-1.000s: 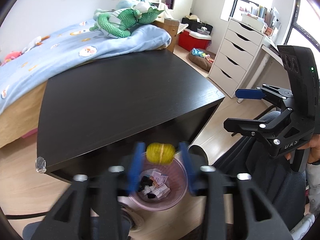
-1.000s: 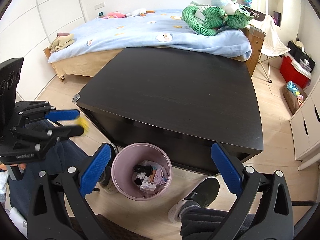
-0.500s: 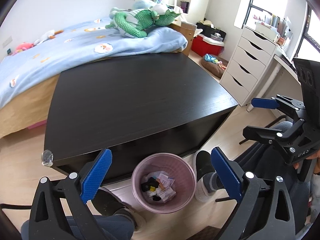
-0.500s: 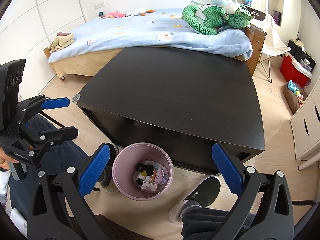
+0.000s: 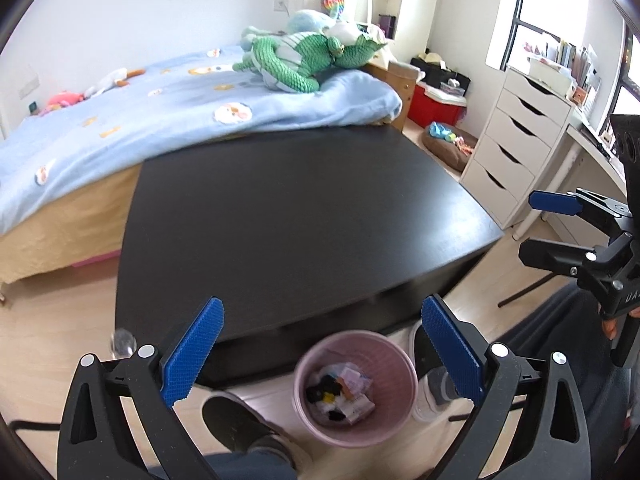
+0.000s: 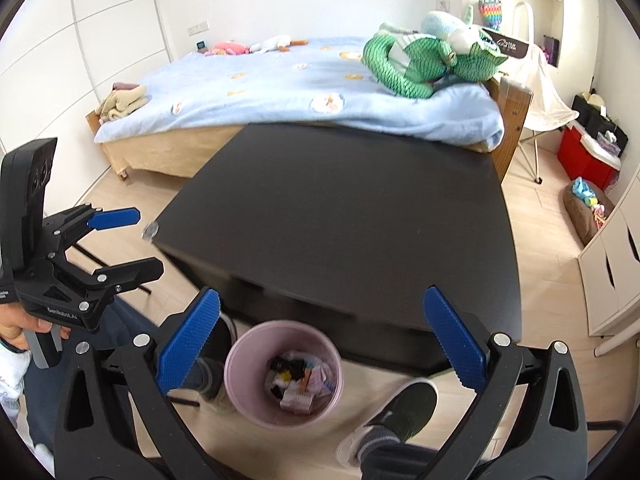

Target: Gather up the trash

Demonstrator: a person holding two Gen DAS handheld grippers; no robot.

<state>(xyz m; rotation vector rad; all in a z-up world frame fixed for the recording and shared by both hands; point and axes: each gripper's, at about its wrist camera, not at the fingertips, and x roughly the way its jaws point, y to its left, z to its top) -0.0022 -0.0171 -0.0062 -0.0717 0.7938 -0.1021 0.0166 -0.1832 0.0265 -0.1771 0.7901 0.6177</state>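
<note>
I'm holding both grippers — left (image 5: 320, 354) and right (image 6: 322, 344) — spread wide and carrying nothing. Trash (image 6: 298, 380) is sitting in the bin (image 6: 240, 376) below the surface (image 5: 304, 216), which is showing nothing left — looks nearly finished.

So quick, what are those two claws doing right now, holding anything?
Left claw: open, holding nothing, above the pink bin.
Right claw: open, holding nothing.
</note>
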